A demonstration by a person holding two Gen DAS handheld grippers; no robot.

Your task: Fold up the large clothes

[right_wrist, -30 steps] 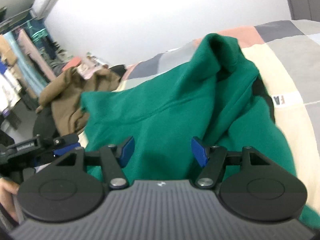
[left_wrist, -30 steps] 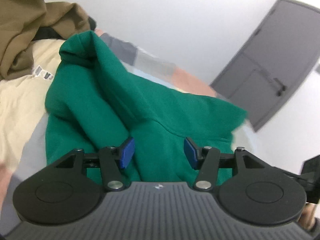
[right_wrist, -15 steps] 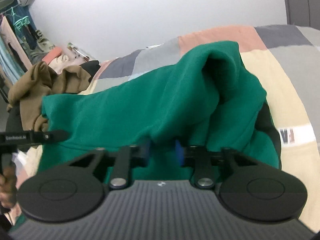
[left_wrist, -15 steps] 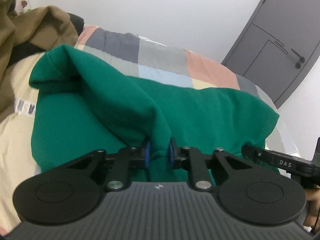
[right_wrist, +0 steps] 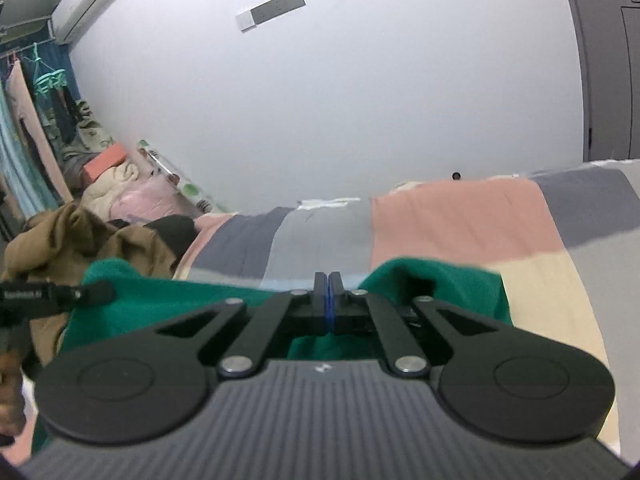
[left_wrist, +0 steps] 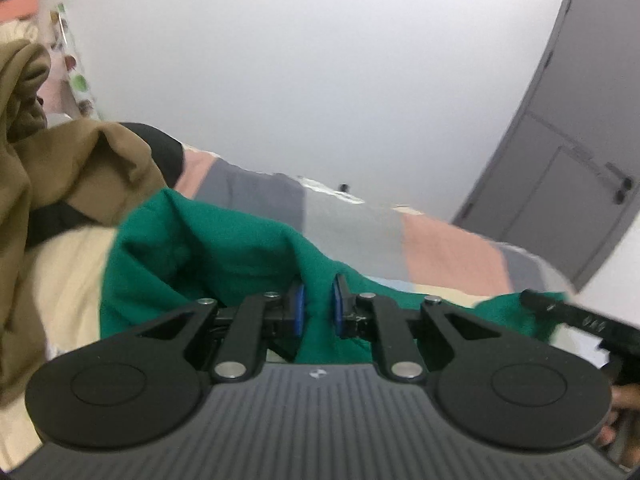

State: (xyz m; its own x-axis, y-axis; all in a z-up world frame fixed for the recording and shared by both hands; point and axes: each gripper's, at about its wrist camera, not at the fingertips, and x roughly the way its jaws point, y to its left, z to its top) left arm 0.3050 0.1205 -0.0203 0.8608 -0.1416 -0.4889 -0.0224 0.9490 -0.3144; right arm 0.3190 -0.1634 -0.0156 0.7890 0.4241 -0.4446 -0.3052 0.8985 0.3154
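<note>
Lifting the green garment point(left_wrist: 224, 264) off the patchwork bedspread point(right_wrist: 452, 220), both tools are engaged. The left gripper point(left_wrist: 318, 310) is pinching a ridge of green cloth between its blue pads. The right gripper point(right_wrist: 327, 300) is showing its jaws pressed together with green fabric beneath and behind them; whether cloth is caught in them cannot be told. Judged from the bunched, unflattened cloth, folding is only beginning: no crease is laid yet. A brown garment point(left_wrist: 60, 176) is crowding the garment's left edge, with cream fabric point(left_wrist: 60, 264) under it. Open bedspread is lying ahead toward the wall point(right_wrist: 360, 100), offering room to spread.
</note>
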